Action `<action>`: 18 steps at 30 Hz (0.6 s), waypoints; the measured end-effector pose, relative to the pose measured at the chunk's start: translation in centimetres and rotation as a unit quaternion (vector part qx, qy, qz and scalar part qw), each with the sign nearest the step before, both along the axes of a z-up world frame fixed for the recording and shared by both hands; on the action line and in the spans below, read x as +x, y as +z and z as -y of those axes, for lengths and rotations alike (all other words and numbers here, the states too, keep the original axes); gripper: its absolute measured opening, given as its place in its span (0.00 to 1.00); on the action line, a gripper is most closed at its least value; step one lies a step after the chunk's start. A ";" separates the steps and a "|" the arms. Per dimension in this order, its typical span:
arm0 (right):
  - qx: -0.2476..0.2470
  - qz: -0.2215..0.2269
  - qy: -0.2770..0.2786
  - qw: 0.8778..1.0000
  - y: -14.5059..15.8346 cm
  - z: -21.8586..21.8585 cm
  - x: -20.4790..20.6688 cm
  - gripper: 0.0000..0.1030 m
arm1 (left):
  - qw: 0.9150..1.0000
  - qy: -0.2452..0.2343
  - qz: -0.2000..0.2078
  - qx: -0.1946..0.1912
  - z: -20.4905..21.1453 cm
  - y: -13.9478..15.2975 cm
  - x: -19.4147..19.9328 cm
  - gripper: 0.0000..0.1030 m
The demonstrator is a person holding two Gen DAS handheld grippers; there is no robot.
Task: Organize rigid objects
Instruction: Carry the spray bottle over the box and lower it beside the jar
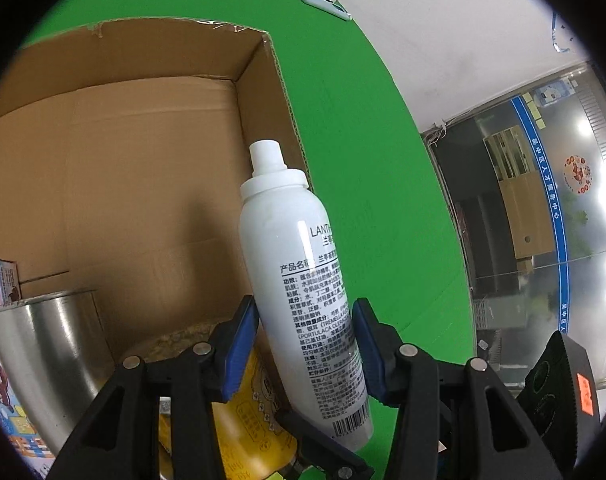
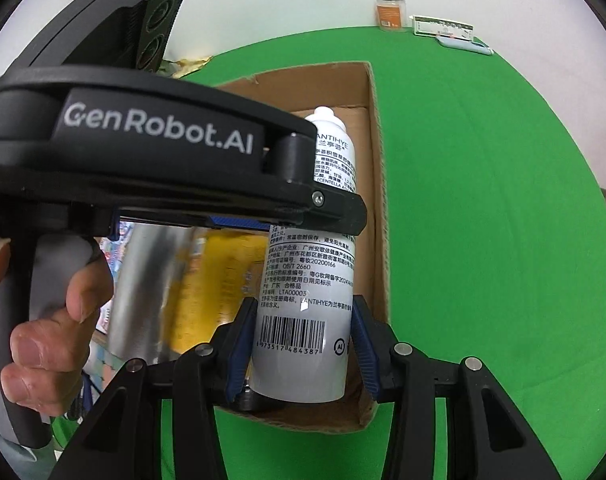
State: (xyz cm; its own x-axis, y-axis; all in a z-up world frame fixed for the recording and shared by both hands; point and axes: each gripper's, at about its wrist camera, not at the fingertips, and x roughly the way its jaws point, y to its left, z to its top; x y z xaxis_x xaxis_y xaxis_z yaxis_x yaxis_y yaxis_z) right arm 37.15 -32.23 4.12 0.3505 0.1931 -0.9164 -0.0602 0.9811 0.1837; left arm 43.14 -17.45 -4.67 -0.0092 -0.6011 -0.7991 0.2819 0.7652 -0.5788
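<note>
- Inside the cardboard box (image 1: pixel 151 168), from 9 to 12 o'clock, you have bare floor.
- At 7 o'clock the steel cup (image 1: pixel 51 364) and, seemingly, a yellow pouch (image 1: pixel 255 412) crowd you.
- At 3 o'clock the green cloth (image 2: pixel 503 220) lies open.

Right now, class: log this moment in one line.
left gripper: shut on spray bottle | right gripper: shut on bottle base | over cardboard box

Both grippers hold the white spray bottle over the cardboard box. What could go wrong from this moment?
1. The white spray bottle is held tilted by the left gripper and right gripper; if one lets go first, it may swing or slip.
2. It sits close to the cardboard box wall and could catch on the rim.
3. The steel cup and yellow packet crowd the space beside it; the bottle may knock them.
</note>
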 end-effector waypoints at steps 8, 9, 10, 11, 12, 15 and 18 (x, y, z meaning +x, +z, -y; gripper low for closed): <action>-0.020 -0.013 -0.011 1.000 -0.9 -0.6 -0.3 0.42 | 1.000 -0.017 -0.007 0.020 1.3 -0.1 0.3 0.47; -0.020 -0.016 -0.011 1.000 -0.9 -0.7 -0.3 0.43 | 1.000 -0.019 -0.009 0.021 1.2 -0.1 0.3 0.47; -0.022 -0.018 -0.009 1.000 -0.9 -1.2 0.0 0.43 | 0.999 -0.020 -0.011 0.022 1.4 -0.1 0.6 0.47; -0.023 -0.018 -0.007 1.000 -0.8 -1.4 0.0 0.43 | 0.999 -0.022 -0.013 0.022 1.5 -0.1 0.6 0.47; -0.023 -0.018 -0.006 1.000 -0.8 -1.6 -0.1 0.42 | 0.999 -0.024 -0.015 0.024 1.6 0.0 0.6 0.47; -0.034 -0.021 0.000 0.999 -1.3 -1.7 0.5 0.42 | 0.999 -0.016 -0.023 0.021 0.9 0.2 1.4 0.47; -0.040 -0.029 0.000 0.999 -1.1 -2.4 0.3 0.42 | 0.999 -0.013 -0.029 0.008 0.3 0.2 1.8 0.47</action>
